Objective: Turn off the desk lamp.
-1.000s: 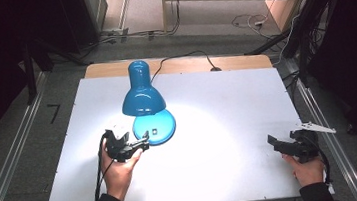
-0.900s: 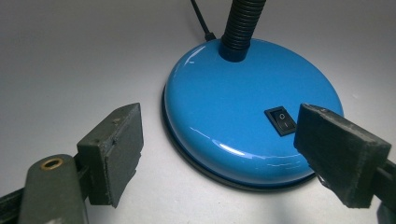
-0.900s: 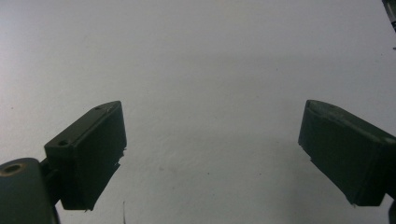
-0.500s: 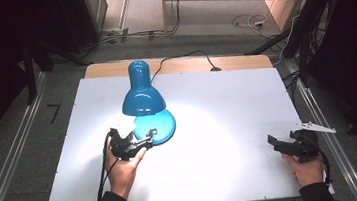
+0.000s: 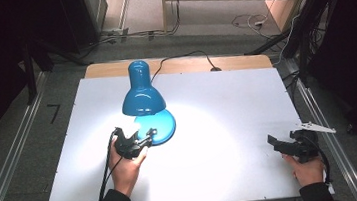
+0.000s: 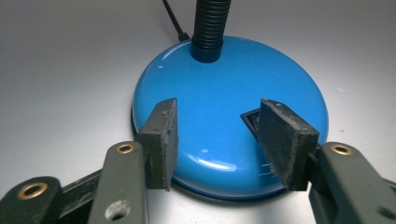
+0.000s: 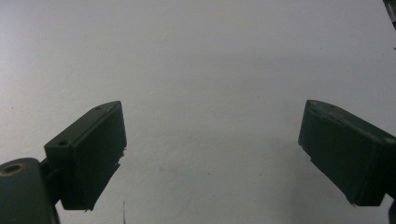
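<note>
High view, nearest the person. The person's right hand (image 5: pixel 308 170) rests at the near right corner of the white table (image 5: pixel 227 105) and holds the right gripper (image 5: pixel 277 143), which points left across bare surface, well apart from the lamp. In the right gripper view its two black jaws stand wide apart with nothing between them, only plain table beneath.

Middle ground. The person's left hand (image 5: pixel 127 165) carries the left gripper (image 5: pixel 146 137) at the near left edge of the lamp base (image 5: pixel 161 127). Its jaws have just been closing and now stand partly apart. In the left gripper view the left gripper (image 6: pixel 217 135) hangs over the near rim of the lamp base (image 6: pixel 219 79), a shallow glossy blue dome lying flat on the table; one pad (image 6: pixel 161 140) sits above the rim on the left, the other pad (image 6: pixel 285 140) partly covers a black rocker switch (image 6: pixel 251 120) set into the dome. Whether either pad touches the base cannot be told; the jaws do not clamp it.

Farther back. A black ribbed neck (image 6: pixel 209 28) rises from the top of the dome, and the blue lamp shade (image 5: pixel 141 92) leans over the base, casting a bright pool on the table. A black cord (image 5: pixel 182 57) runs from the lamp to the table's far wooden edge (image 5: pixel 178 65).
</note>
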Demonstrator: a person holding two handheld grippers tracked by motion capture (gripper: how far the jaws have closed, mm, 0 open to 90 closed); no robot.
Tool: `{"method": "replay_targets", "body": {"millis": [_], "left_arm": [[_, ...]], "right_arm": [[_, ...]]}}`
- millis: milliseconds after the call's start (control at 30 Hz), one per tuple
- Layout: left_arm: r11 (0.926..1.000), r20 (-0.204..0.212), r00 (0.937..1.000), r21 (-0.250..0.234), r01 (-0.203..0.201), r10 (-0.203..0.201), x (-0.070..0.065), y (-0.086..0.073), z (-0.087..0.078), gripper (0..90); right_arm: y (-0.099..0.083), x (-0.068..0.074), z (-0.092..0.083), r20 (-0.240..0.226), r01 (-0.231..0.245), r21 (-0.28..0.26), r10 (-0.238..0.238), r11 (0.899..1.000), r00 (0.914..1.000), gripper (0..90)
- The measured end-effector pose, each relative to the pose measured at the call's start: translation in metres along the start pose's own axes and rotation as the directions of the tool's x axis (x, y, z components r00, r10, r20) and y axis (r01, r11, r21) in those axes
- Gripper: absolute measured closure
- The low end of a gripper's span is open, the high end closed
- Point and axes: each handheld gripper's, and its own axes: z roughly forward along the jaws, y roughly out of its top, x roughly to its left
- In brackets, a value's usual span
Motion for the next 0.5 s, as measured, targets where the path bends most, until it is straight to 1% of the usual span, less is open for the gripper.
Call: {"method": "replay_targets", "body": {"millis": [67,133,167,200,233,500], "left_arm": [[1.0000,0.007,1.0000,-0.004,0.005,-0.005,-0.0007,0.0013,0.0003,55.3],[1.0000,0.011,0.9999,0.004,-0.003,0.003,-0.0017,0.0019,0.0014,58.1],[1.0000,0.013,0.9999,0.004,-0.005,0.005,-0.0020,0.0019,0.0018,58.1],[1.0000,0.015,0.9999,0.007,-0.002,0.002,-0.0031,0.0019,0.0026,61.2],[0.9999,0.020,0.9998,0.016,-0.005,0.004,-0.0038,0.0024,0.0033,62.4],[0.9998,0.035,0.9993,0.012,-0.013,0.012,-0.0078,0.0044,0.0048,77.7]], "right_arm": [[0.0000,0.0000,0.0000,0.000,0.000,0.000,0.000,1.000,1.0000,6.4],[0.0000,0.0000,0.0000,0.000,0.001,-0.001,-0.001,1.000,1.0000,6.4],[0.0000,0.0000,0.0000,0.000,0.001,-0.001,-0.001,1.000,1.0000,6.4],[0.0000,-0.0001,-0.0001,-0.001,0.002,-0.001,-0.002,1.000,1.0000,6.4],[0.0000,-0.0001,-0.0001,0.000,0.001,-0.001,-0.001,1.000,1.0000,6.4],[-0.0001,-0.0001,0.0000,-0.002,0.002,0.000,-0.002,1.000,1.0000,6.4]]}}
